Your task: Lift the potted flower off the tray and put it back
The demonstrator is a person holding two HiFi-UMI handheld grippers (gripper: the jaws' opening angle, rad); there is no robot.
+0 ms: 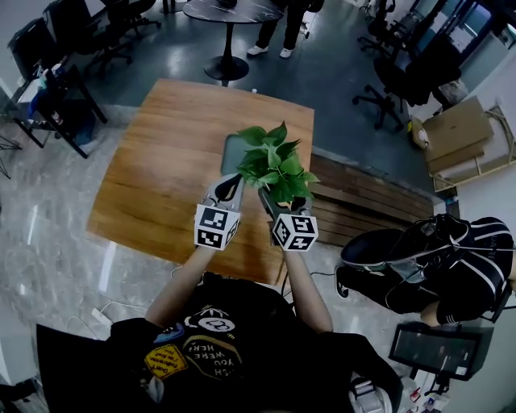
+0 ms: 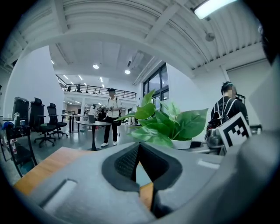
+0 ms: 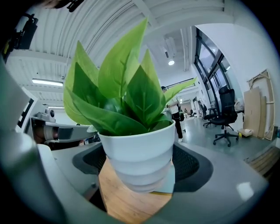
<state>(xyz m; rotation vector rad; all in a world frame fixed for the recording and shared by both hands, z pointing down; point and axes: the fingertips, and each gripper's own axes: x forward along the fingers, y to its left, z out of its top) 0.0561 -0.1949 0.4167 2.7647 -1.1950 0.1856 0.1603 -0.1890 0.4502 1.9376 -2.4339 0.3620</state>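
Observation:
The potted flower (image 1: pixel 276 168) is a leafy green plant in a white ribbed pot (image 3: pixel 138 151). My right gripper (image 3: pixel 140 168) is shut on the pot, dark pads (image 3: pixel 189 164) pressing both sides, and the pot's base hangs a little above the wooden table (image 3: pixel 127 199). A corner of the pale grey-green tray (image 3: pixel 169 180) shows behind the pot's base. In the head view the tray (image 1: pixel 230 152) lies on the table just left of the leaves. My left gripper (image 1: pixel 229 187) hovers beside the plant, shut and empty, with the plant (image 2: pixel 168 126) to its right.
The wooden table (image 1: pixel 161 169) stretches left and toward me. A dark slatted bench (image 1: pixel 363 198) lies off its right edge. A seated person (image 1: pixel 435 258) is at right. A round table (image 1: pixel 230 12), a standing person, office chairs (image 1: pixel 56 40) and cardboard (image 1: pixel 455 129) are farther off.

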